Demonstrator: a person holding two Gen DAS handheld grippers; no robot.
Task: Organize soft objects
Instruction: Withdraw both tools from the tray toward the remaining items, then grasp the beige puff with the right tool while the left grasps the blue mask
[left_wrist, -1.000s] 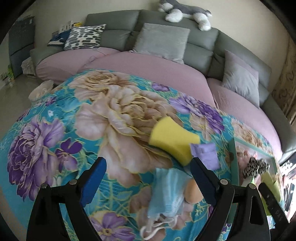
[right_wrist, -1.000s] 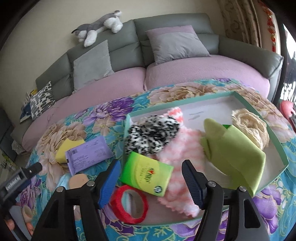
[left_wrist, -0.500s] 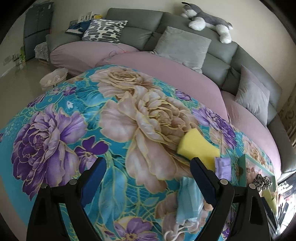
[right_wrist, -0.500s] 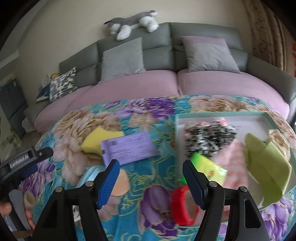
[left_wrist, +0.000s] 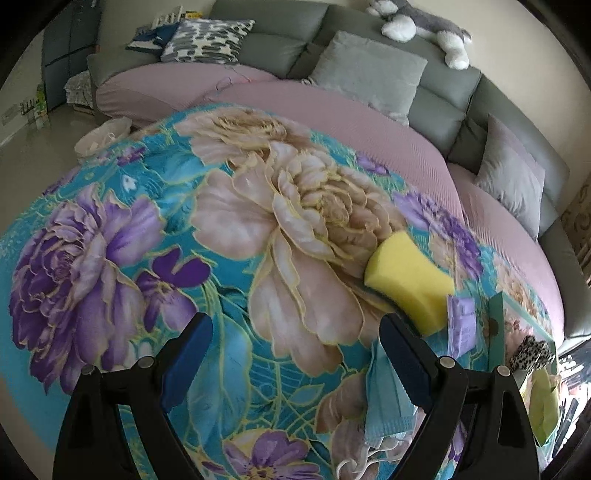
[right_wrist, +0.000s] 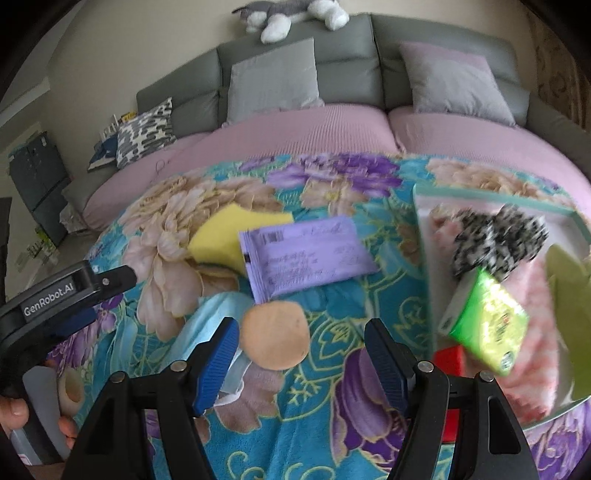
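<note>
A floral blanket (right_wrist: 317, 435) carries a yellow sponge (right_wrist: 225, 236), purple packet (right_wrist: 306, 254), tan puff (right_wrist: 275, 339), blue mask (left_wrist: 384, 398) and tray (right_wrist: 421, 236).

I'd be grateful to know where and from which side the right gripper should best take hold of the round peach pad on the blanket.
Probably from above, across its middle. The peach pad lies flat and thin on the blanket, just ahead of the open right gripper. Its far edge tucks under the purple packet, so pinch the free near half.

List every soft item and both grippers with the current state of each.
left gripper: open, empty
right gripper: open, empty
yellow sponge: flat on blanket, partly under purple packet
purple packet: flat on blanket
round tan puff: flat on blanket
blue face mask: crumpled on blanket
green packet: in tray, tilted
tray: holding items
</note>
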